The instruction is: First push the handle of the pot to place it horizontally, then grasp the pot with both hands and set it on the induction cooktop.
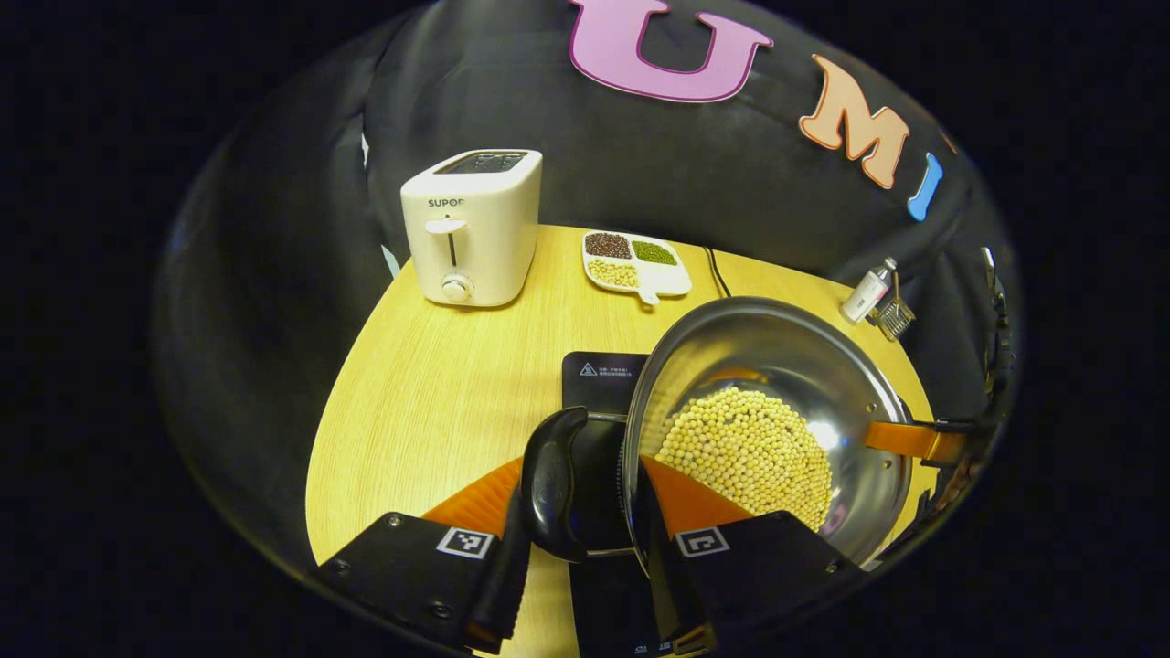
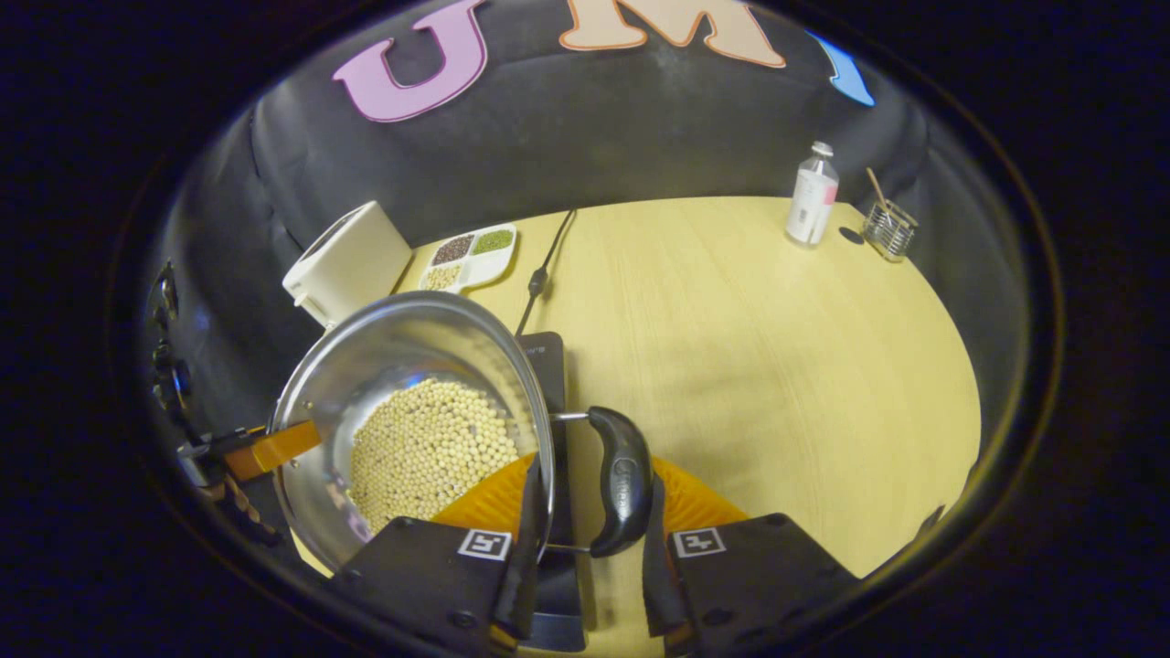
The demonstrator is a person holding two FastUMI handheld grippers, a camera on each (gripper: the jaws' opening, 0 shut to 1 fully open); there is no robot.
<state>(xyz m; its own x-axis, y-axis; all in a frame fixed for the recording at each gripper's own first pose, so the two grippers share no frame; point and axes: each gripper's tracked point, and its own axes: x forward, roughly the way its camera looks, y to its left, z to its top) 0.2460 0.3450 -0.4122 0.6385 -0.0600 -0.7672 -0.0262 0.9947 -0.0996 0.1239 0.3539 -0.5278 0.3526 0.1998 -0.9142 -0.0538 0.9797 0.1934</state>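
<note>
- Steel pot (image 1: 804,384), part full of pale beans (image 1: 745,452), appears held above the black cooktop (image 1: 603,376) on the wooden table (image 1: 439,384); whether it has touched down cannot be told.
- Judged from this, the handle push and two-handed grasp are done; only setting down and letting go remain.
- Left gripper (image 1: 585,557): jaws clenched on the near handle (image 1: 553,484).
- Right gripper (image 2: 585,557): jaws clamp the other handle (image 2: 622,480), rim just beside.

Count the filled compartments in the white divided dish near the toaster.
3: in the divided dish, dark beans at back left, green beans at back right, pale beans in front. A fourth section's contents can't be told.
</note>
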